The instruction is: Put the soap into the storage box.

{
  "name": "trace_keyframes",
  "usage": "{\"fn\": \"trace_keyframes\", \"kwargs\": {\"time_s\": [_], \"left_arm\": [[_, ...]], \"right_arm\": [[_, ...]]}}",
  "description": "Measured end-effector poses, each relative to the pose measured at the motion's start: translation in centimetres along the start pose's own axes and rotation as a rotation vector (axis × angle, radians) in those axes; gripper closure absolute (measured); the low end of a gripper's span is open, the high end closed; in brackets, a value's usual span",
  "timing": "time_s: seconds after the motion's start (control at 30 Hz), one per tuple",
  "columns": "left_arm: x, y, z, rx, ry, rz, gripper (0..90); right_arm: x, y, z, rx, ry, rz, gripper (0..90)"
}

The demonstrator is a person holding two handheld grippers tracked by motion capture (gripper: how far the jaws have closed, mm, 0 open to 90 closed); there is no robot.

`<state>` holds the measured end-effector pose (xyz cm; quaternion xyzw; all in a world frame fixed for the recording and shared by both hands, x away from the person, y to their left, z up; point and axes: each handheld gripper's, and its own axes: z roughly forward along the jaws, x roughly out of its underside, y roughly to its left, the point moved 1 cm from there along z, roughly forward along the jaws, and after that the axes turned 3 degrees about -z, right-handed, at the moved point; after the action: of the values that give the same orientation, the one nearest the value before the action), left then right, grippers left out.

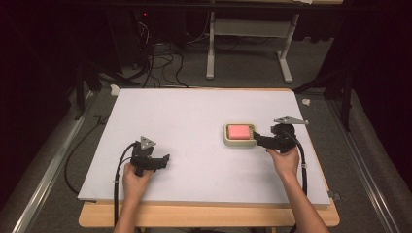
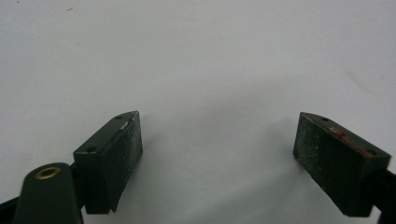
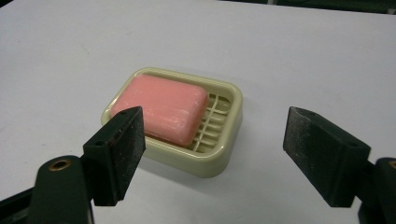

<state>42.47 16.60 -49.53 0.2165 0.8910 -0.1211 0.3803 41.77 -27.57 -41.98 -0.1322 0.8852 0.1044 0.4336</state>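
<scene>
The white worktop (image 1: 194, 121) is carrying everything. The cream soap dish (image 3: 224, 154) is sitting just ahead of the right tongs (image 3: 212, 154), apparently not touching them, their jaws gaping with nothing between. The pink soap (image 3: 163, 105) is lying in the dish. The left tongs (image 2: 217, 151), well apart, are standing wide and empty.

Left hand (image 1: 135, 178) grips the left gripper (image 1: 163, 162) at about 7 o'clock in the high view; forearm enters from the bottom edge, nose pointing toward 3 o'clock. Jaws stand wide apart, nothing between the pads (image 2: 125, 154). Right hand (image 1: 284, 160) holds the right gripper (image 1: 256, 138) at about 4 o'clock, nose toward 9 o'clock; jaws parted, pads (image 3: 130, 140) touching nothing.
</scene>
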Motion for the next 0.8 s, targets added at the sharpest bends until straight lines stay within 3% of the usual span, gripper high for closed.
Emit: {"fn": "trace_keyframes", "kwargs": {"time_s": [0.8], "left_arm": [[0.0, 0.0, 0.0, 0.0, 0.0, -0.001, 16.2]], "right_arm": [[1.5, -2.3, -2.0, 0.014, -0.03, 0.046, 22.3]]}}
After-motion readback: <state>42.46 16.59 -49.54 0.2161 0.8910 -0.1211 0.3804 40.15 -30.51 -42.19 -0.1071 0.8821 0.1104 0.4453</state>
